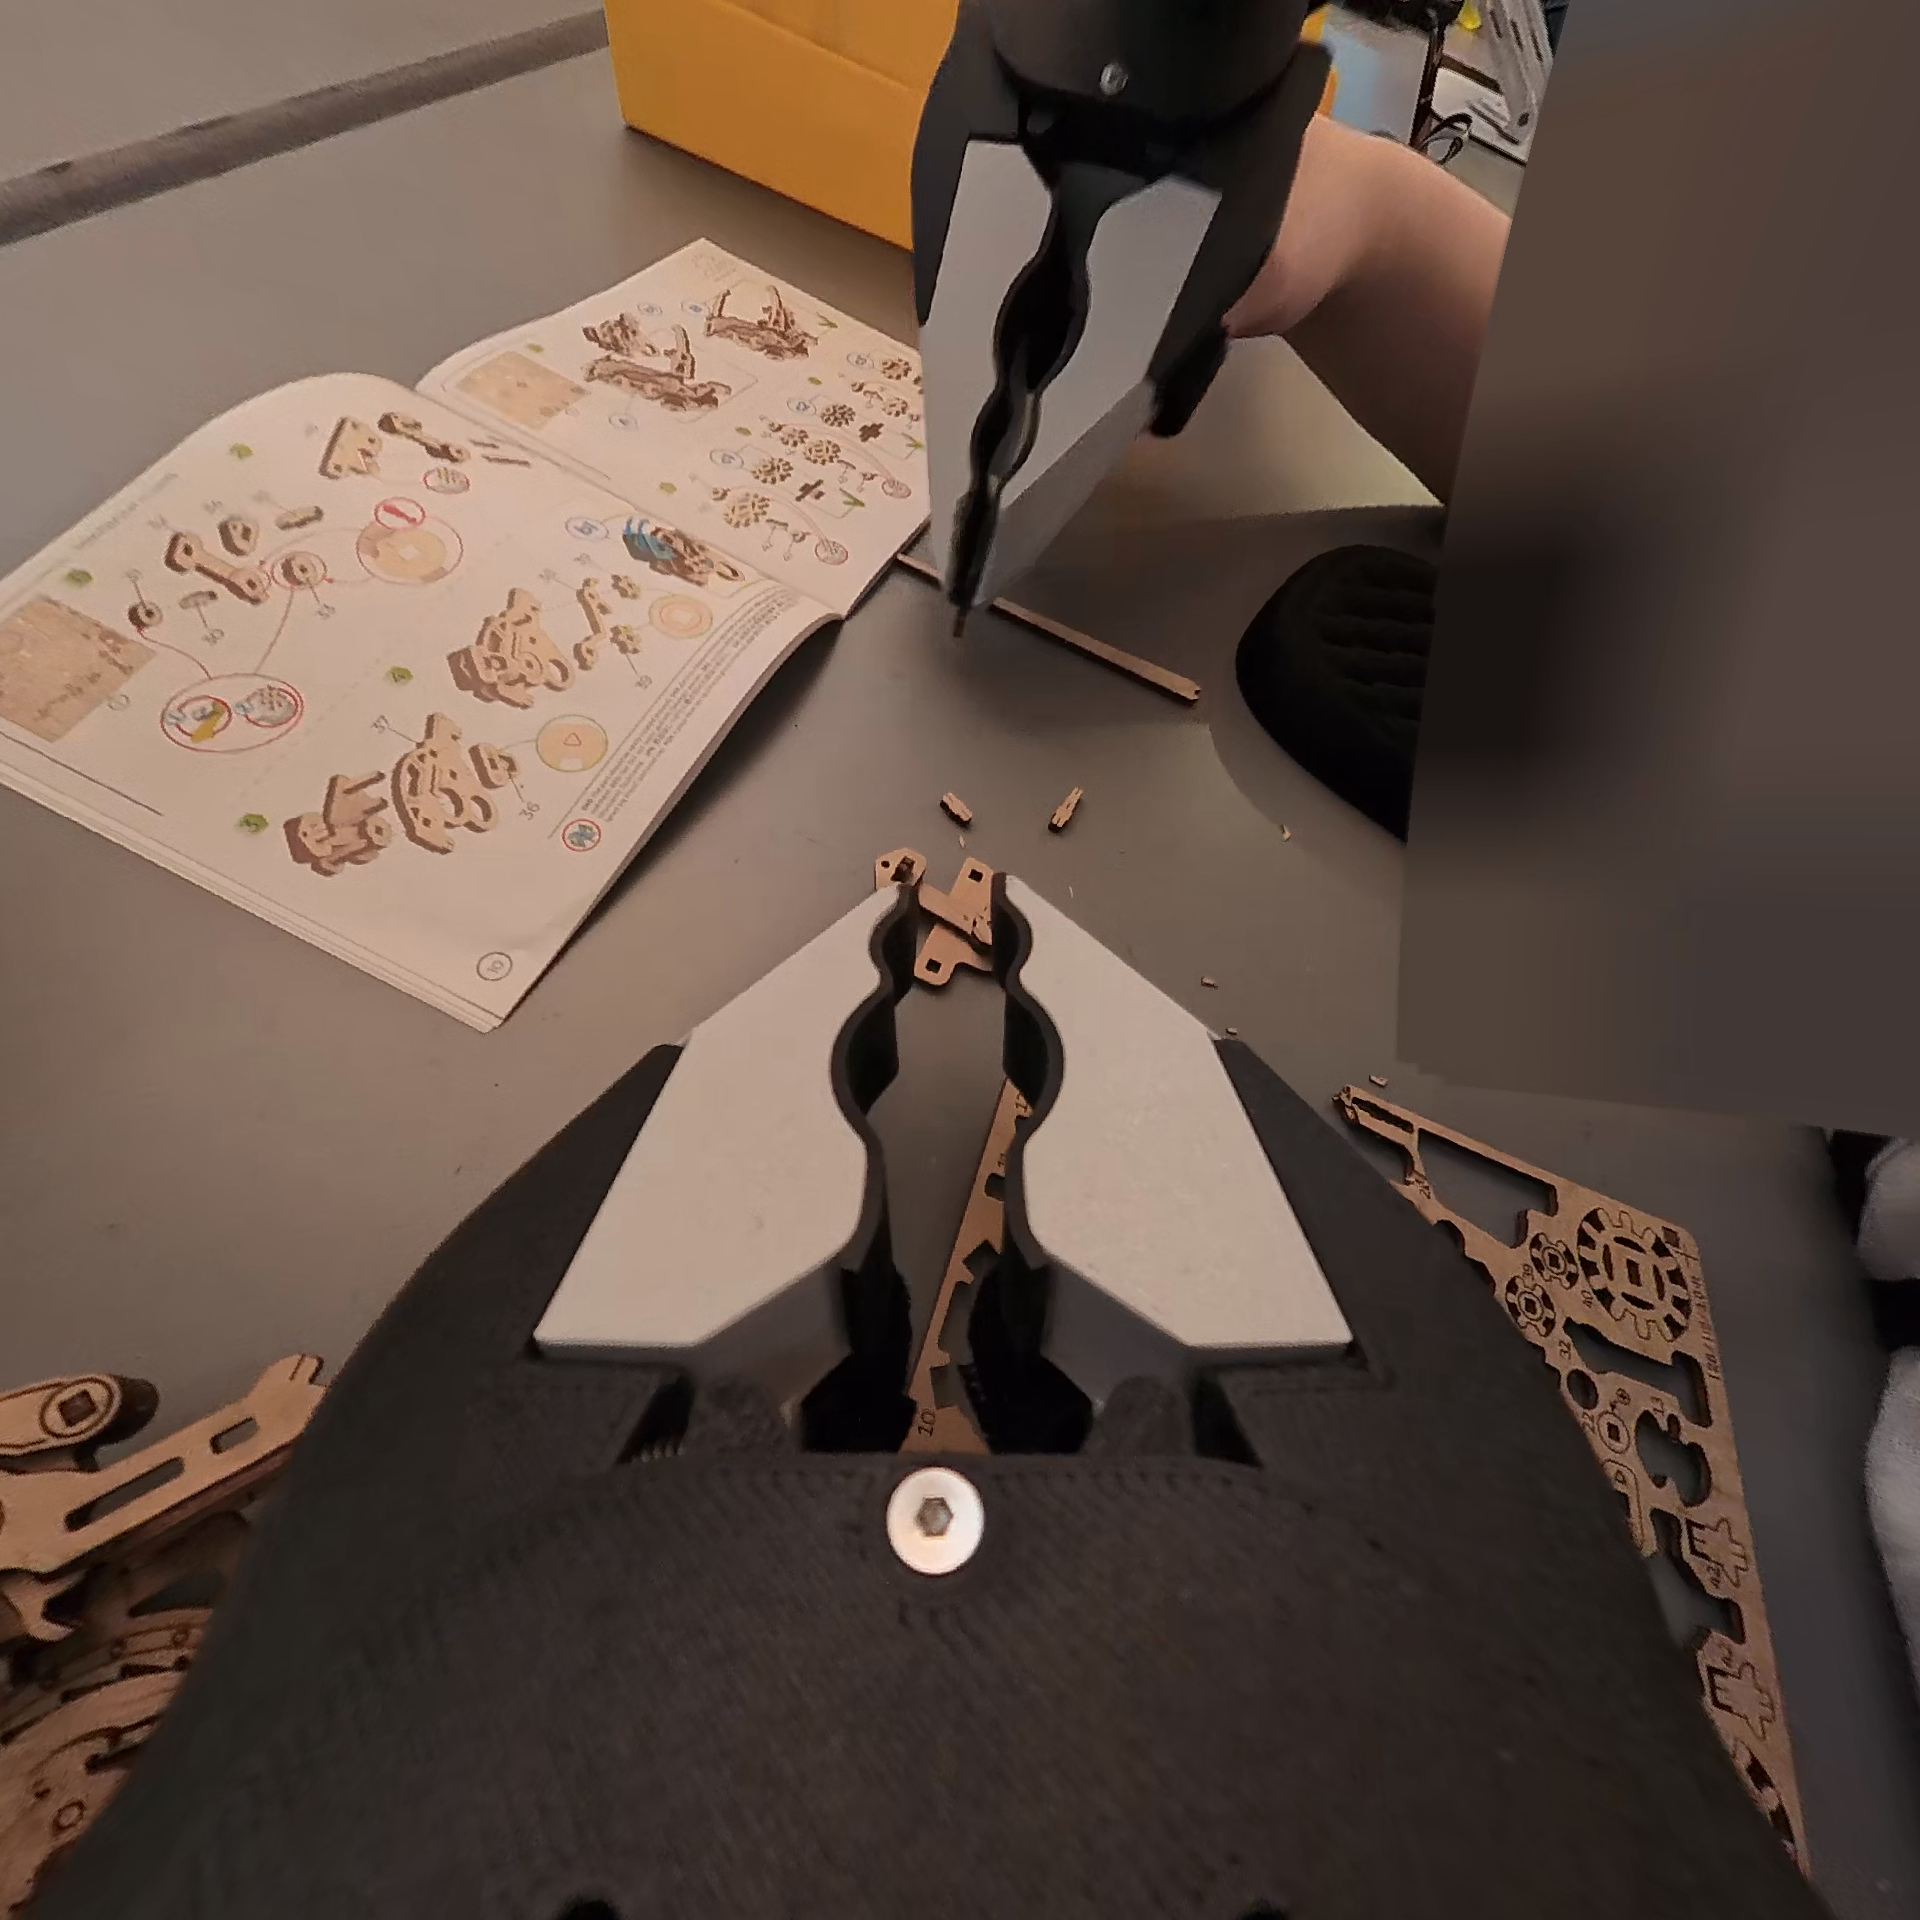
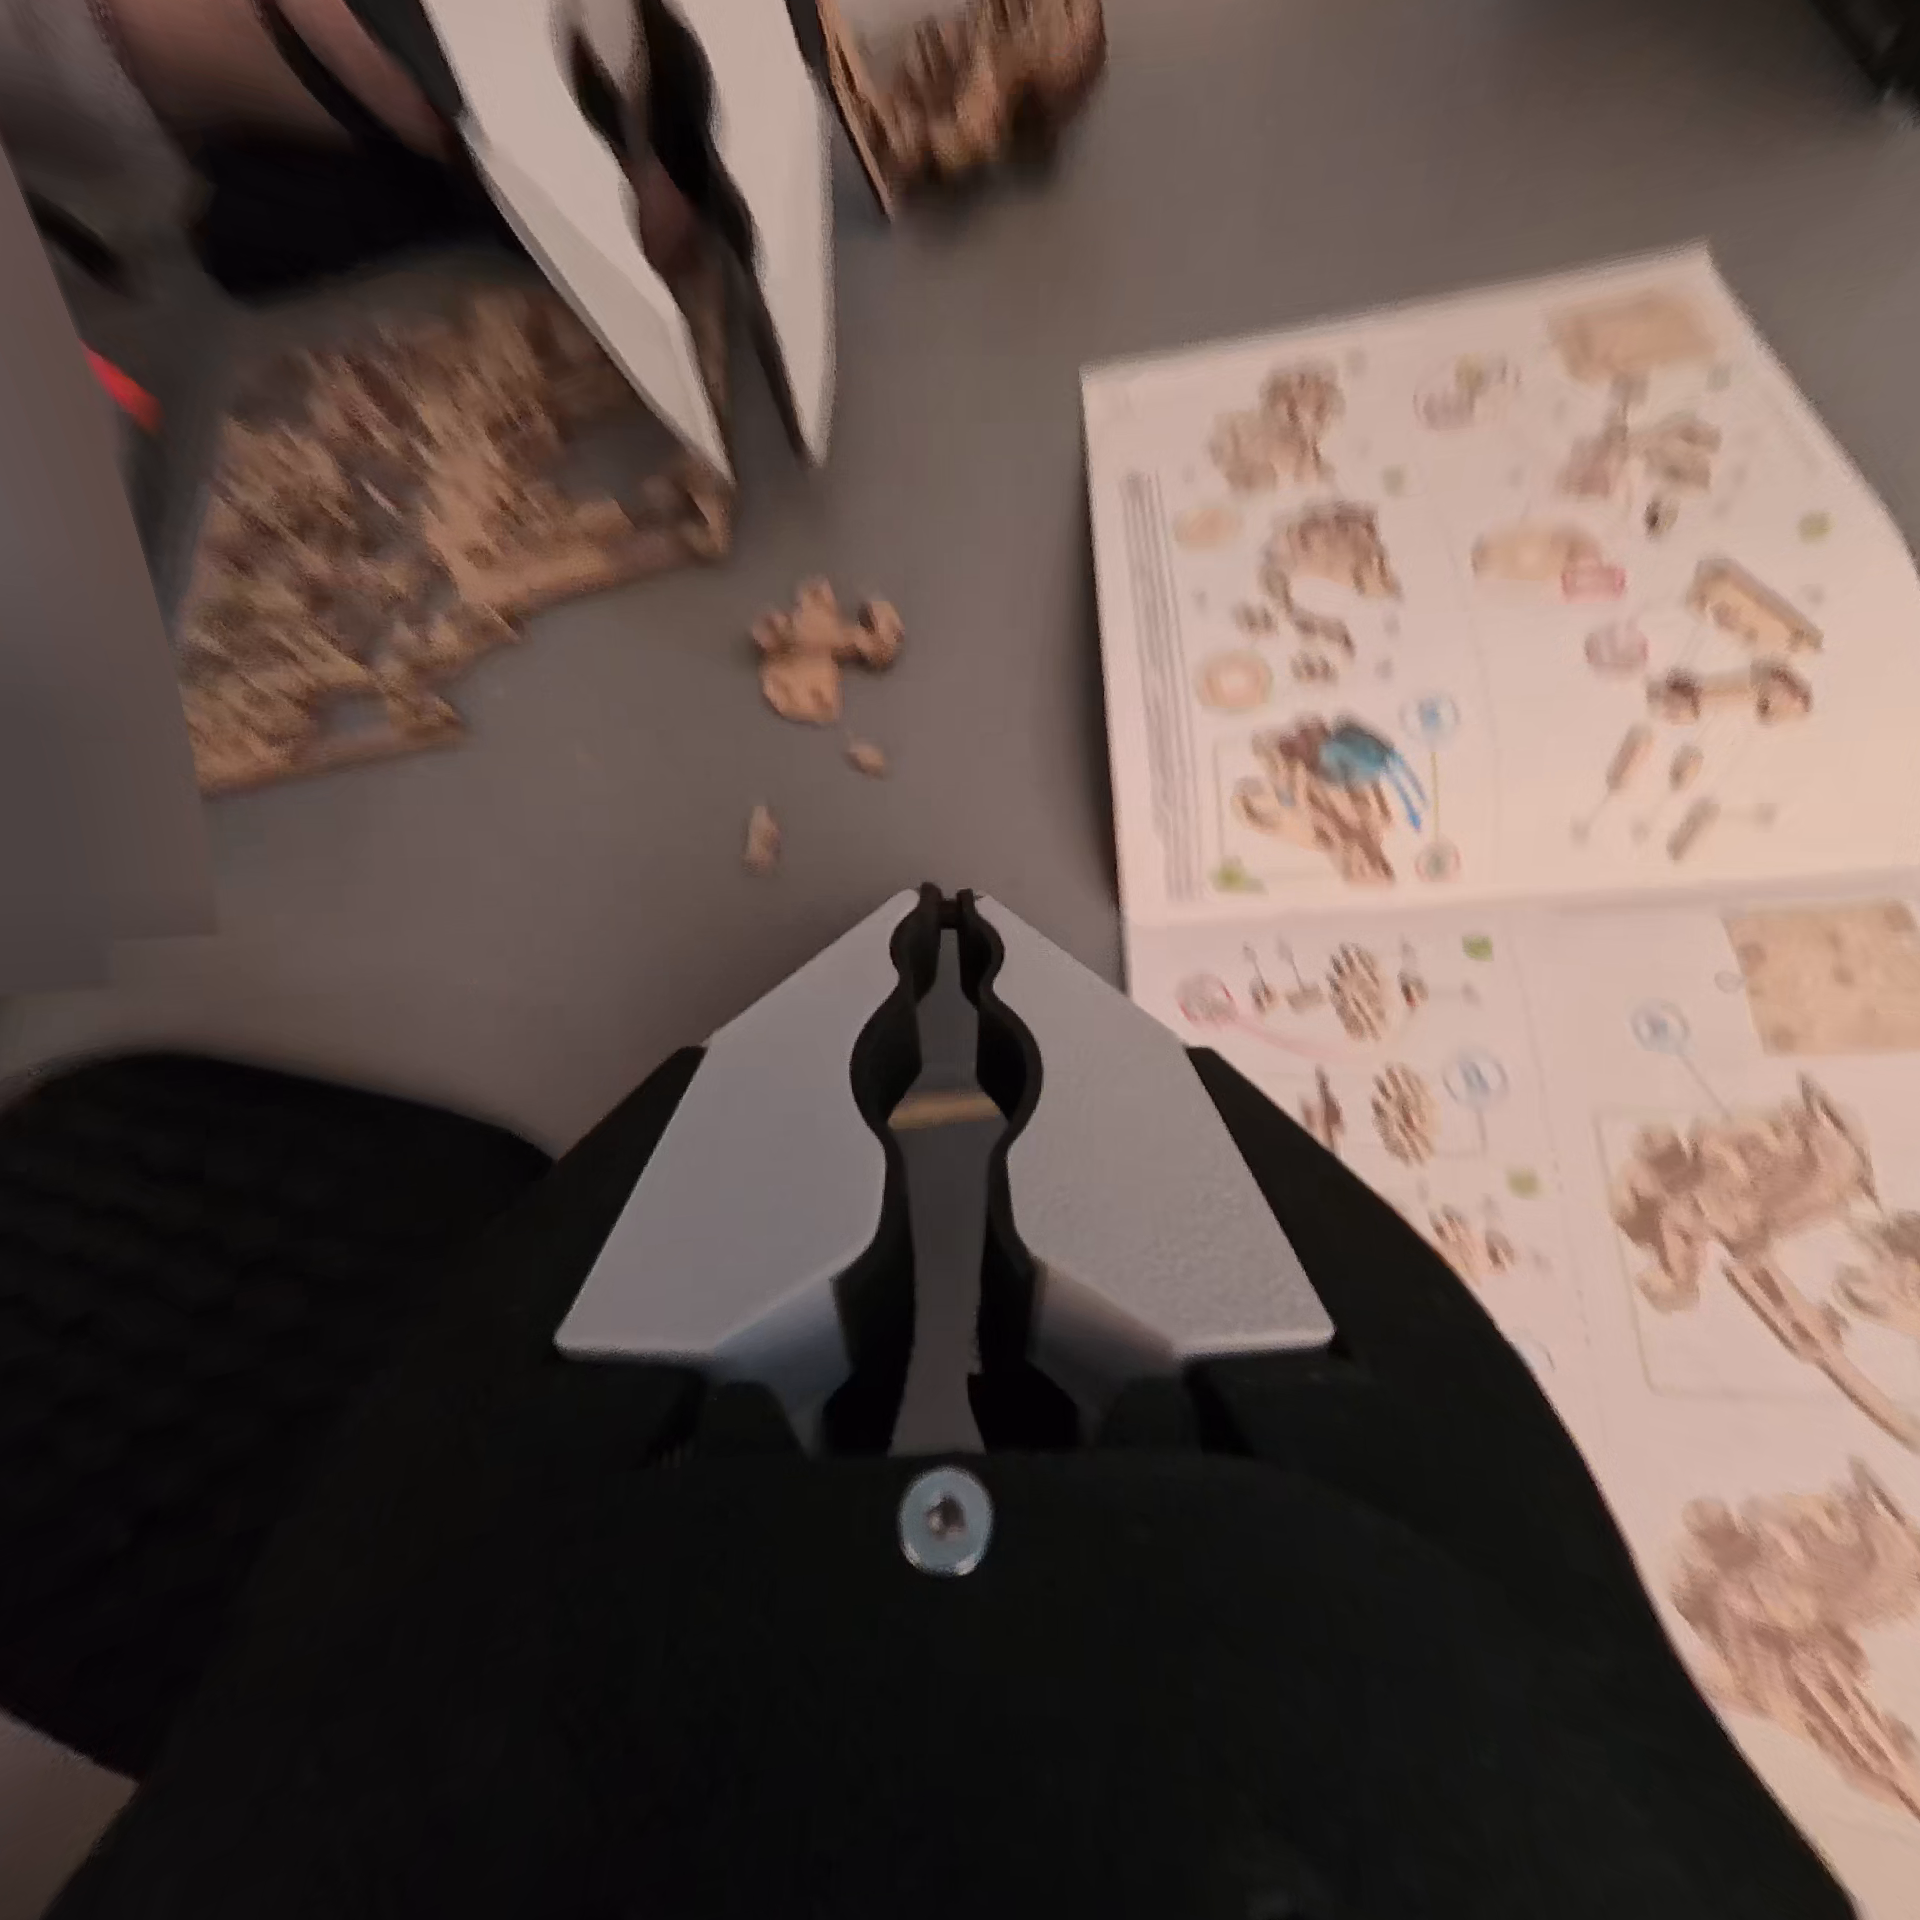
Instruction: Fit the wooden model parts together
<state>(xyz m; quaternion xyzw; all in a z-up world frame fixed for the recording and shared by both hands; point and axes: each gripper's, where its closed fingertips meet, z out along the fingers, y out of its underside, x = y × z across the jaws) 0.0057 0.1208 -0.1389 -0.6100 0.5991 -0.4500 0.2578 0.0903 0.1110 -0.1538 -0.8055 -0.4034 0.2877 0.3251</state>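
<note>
Small flat wooden parts (image 1: 961, 914) lie on the grey table (image 1: 312, 1091) right at the tips of my left gripper (image 1: 951, 888), whose fingers stand a little apart around them without clamping. They show blurred in the right wrist view (image 2: 821, 644), with the left gripper (image 2: 769, 457) hovering beyond them. My right gripper (image 2: 948, 896) is shut, and in the left wrist view (image 1: 961, 613) a tiny dark peg sticks out of its tips, pointing down at the table. A thin wooden stick (image 1: 1091, 644) lies just under it.
An open instruction booklet (image 1: 416, 644) (image 2: 1507, 727) lies nearby. A laser-cut wooden sheet (image 1: 1610, 1351) (image 2: 416, 582) and a part-built wooden model (image 1: 83, 1507) sit close to my left gripper. A yellow box (image 1: 779, 104) stands behind. Loose wood bits (image 1: 956, 808) lie scattered. A person's arm (image 1: 1382, 229) is near. My hands' fingertips stand some 10 cm from each other.
</note>
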